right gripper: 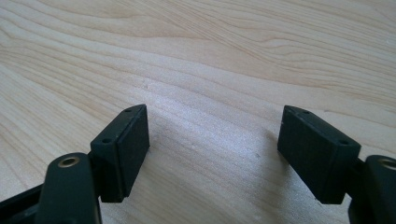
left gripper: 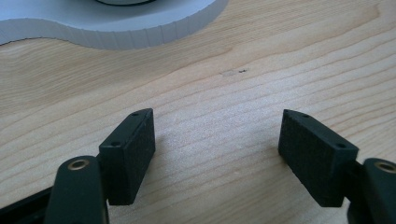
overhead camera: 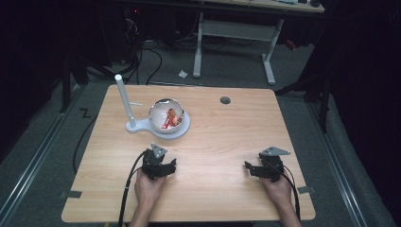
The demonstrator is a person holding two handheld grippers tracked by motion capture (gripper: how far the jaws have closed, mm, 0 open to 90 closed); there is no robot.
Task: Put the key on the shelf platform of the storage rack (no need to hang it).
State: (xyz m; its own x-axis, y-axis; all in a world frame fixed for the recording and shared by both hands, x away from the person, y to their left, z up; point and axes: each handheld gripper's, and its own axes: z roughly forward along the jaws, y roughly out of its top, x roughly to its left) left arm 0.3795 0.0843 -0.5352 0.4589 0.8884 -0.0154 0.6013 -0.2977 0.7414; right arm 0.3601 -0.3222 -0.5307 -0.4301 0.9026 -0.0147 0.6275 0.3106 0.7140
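A shiny metal bowl [overhead camera: 166, 115] with red and yellow food in it sits on a white stand base [overhead camera: 182, 129] at the table's far left. A white post [overhead camera: 124, 101] rises from that base. My left gripper [overhead camera: 161, 166] rests on the wooden table just in front of the base, jaws wide apart and nothing between them [left gripper: 217, 140]. The base's ribbed white edge [left gripper: 140, 32] lies just ahead of it. My right gripper [overhead camera: 253, 169] rests near the front right of the table, also open over bare wood [right gripper: 212, 135].
A round grey grommet [overhead camera: 225, 100] is set in the table [overhead camera: 213, 142] at the back, right of centre. Cables trail from both grippers over the front edge. Beyond the table stand a white desk frame [overhead camera: 234, 33] and floor cables.
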